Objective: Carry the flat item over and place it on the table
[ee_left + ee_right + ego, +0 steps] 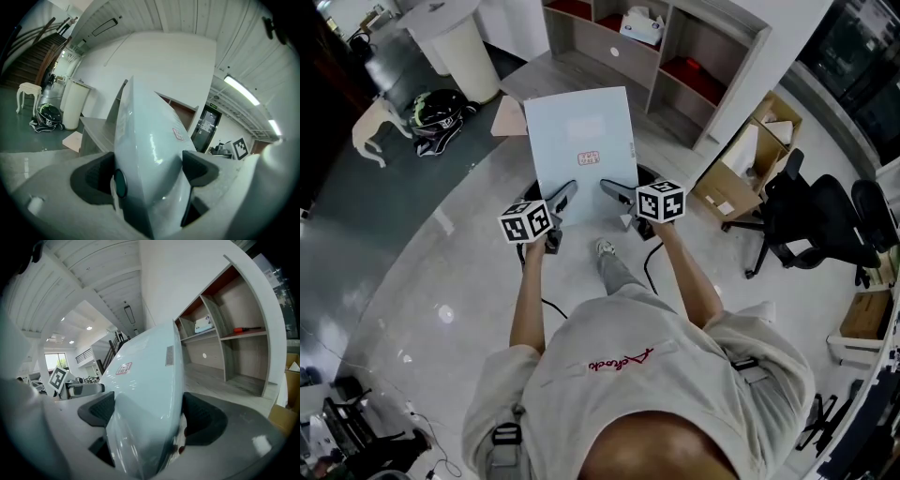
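A flat pale blue folder (581, 150) with a small red label is held off the floor in front of the person, with one gripper on each of its near corners. My left gripper (563, 195) is shut on the near left corner and my right gripper (610, 187) on the near right corner. In the left gripper view the folder (150, 140) fills the gap of the left gripper (147, 176), both dark pads against it. In the right gripper view the folder (150, 380) likewise sits clamped in the right gripper (150, 416).
Straight ahead stands a grey shelf unit (675, 56) with a low grey surface (548, 80) before it. Open cardboard boxes (741, 178) and a black office chair (811, 225) are at the right. A white bin (464, 47), a helmet (436, 112) and a white stool (375, 127) lie to the left.
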